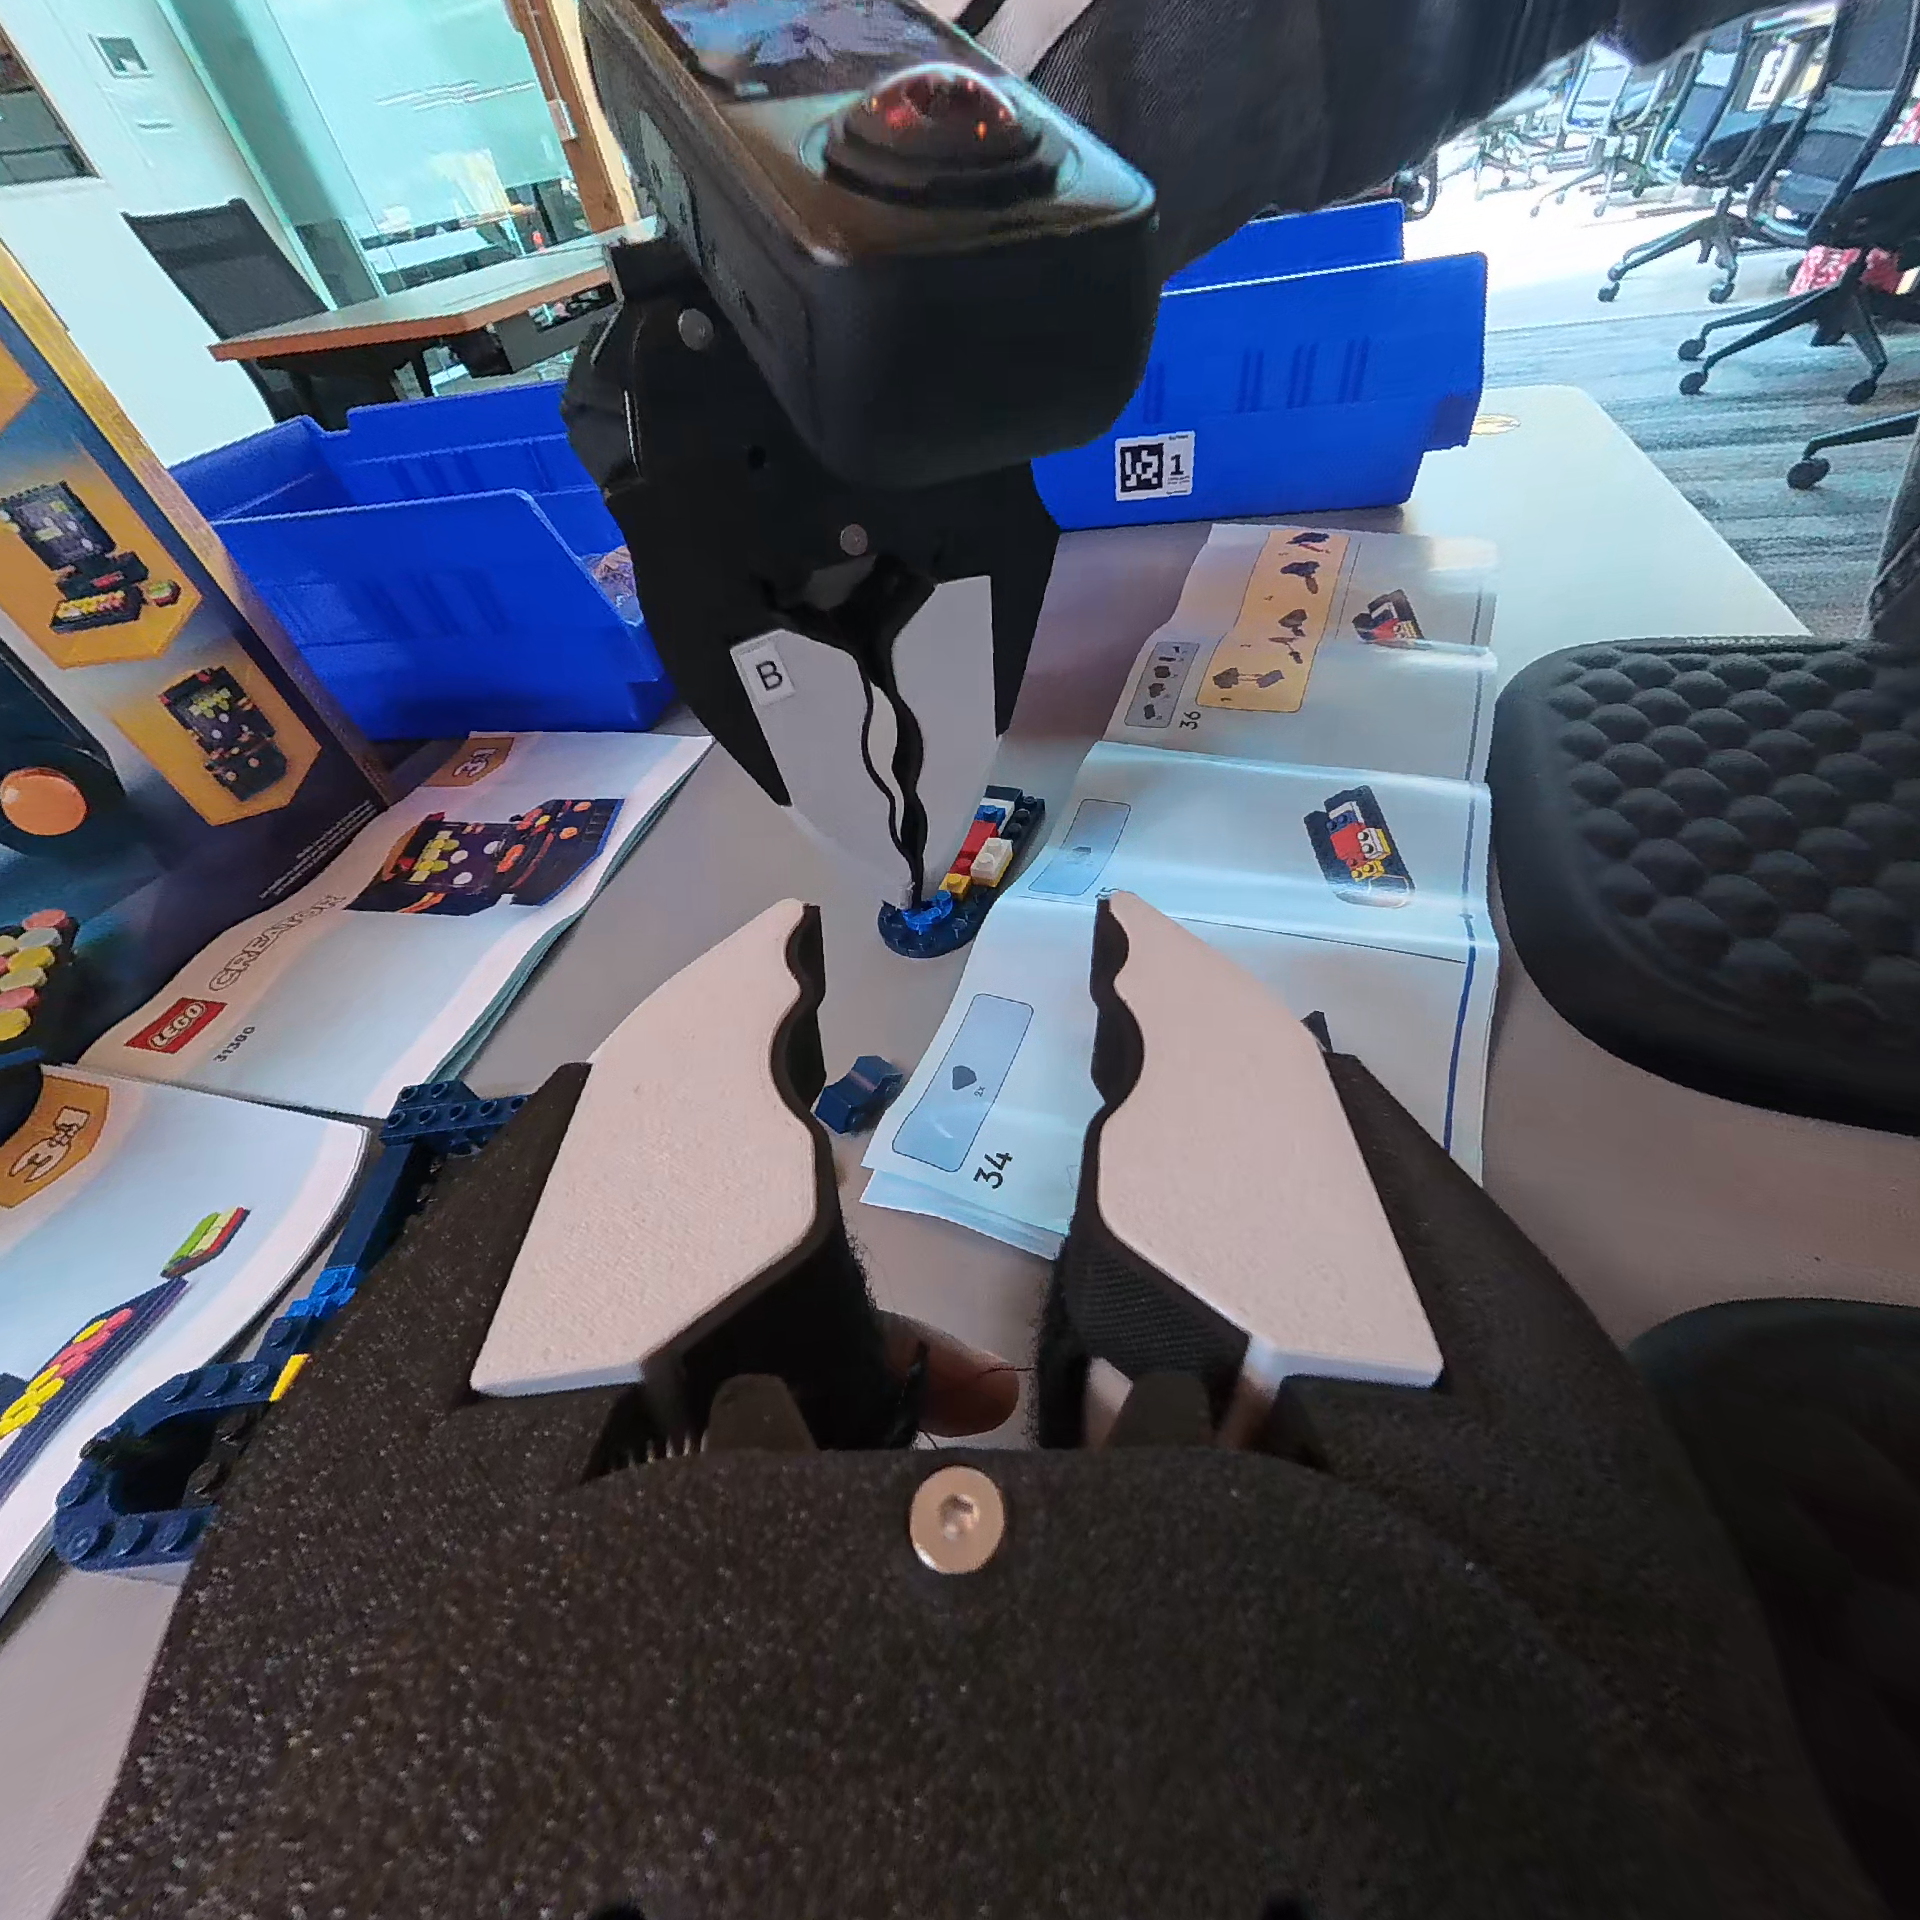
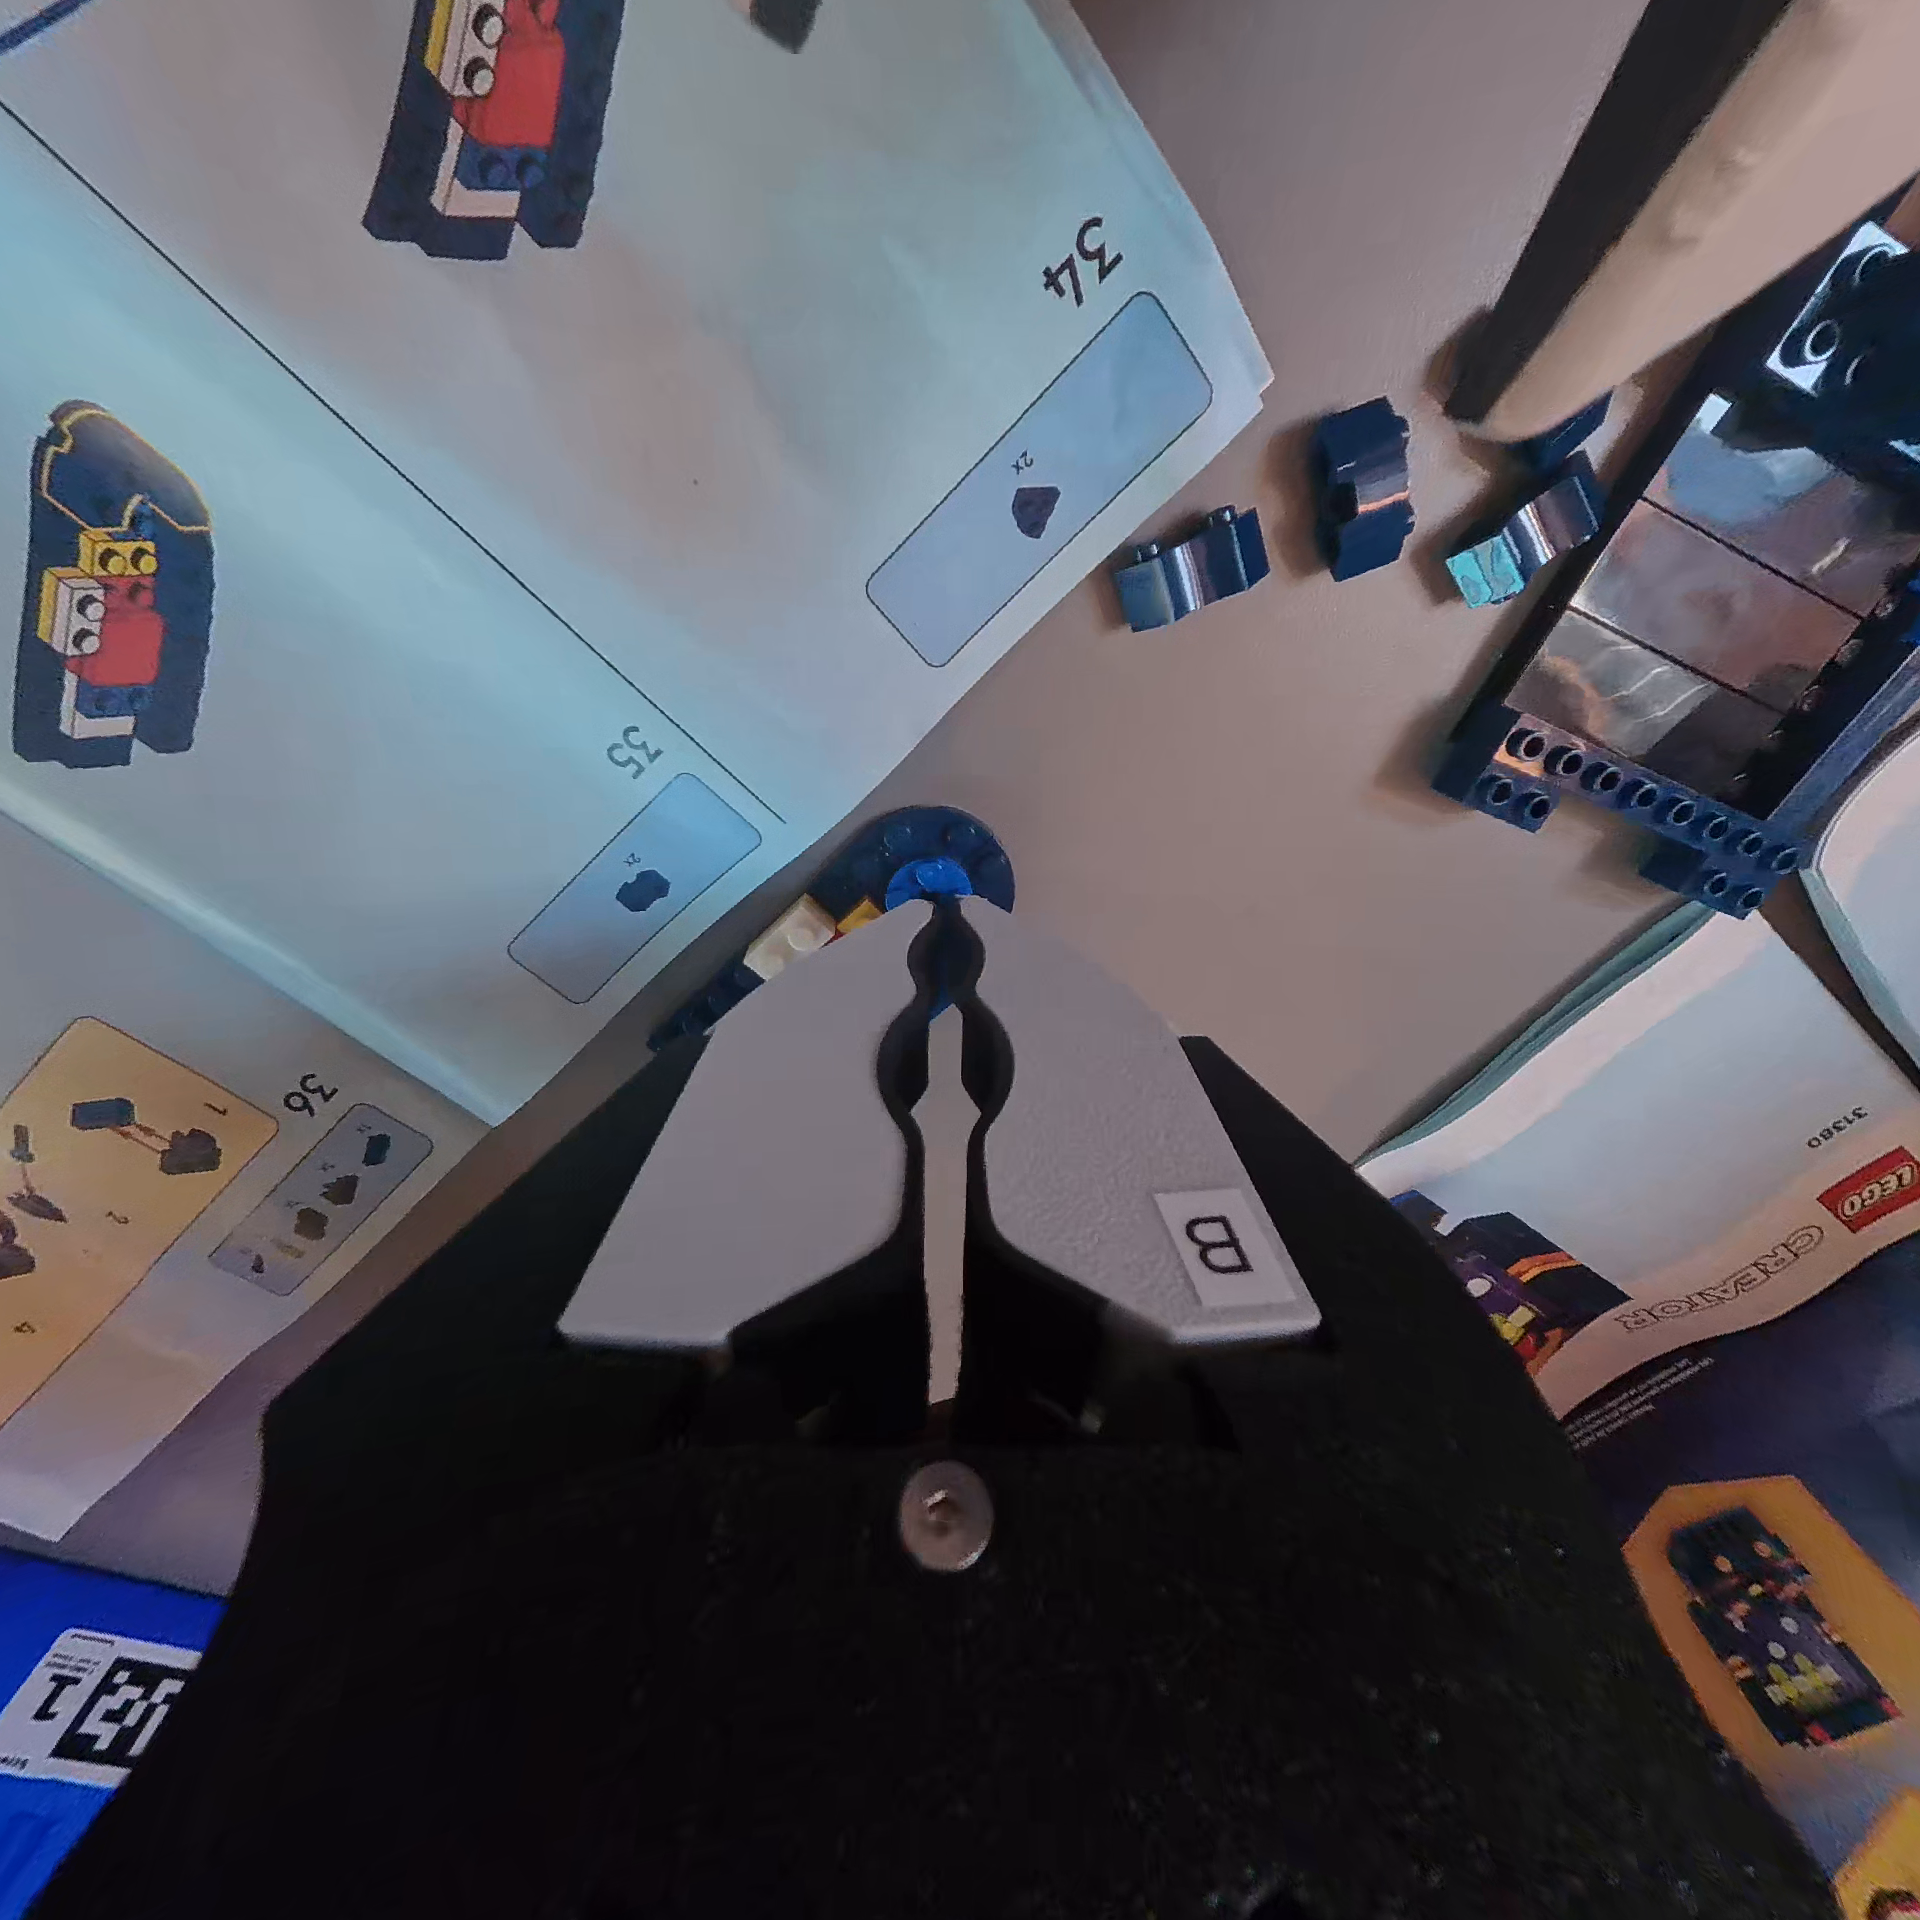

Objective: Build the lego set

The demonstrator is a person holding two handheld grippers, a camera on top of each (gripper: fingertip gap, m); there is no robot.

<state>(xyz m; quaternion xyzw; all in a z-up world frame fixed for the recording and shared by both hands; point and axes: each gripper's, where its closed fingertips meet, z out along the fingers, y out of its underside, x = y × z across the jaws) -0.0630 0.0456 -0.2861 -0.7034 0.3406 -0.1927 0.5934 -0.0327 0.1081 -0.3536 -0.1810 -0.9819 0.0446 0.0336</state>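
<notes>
A small dark blue plate with red, white and yellow bricks on it lies on the table. A bright blue round piece sits on its rounded end. My right gripper points down with its jaws closed, and its tips rest on the blue round piece on the plate. I see nothing pinched between the right gripper's pads. My left gripper is open and empty, just short of the plate. A loose dark blue brick lies by its left finger.
An open instruction booklet lies right of the plate, with other booklets to the left. Blue bins and a set box stand behind. A dark blue frame build and loose dark blue bricks lie nearby. A black chair is on the right. The left gripper's tips are roughly 10 cm from the right gripper's.
</notes>
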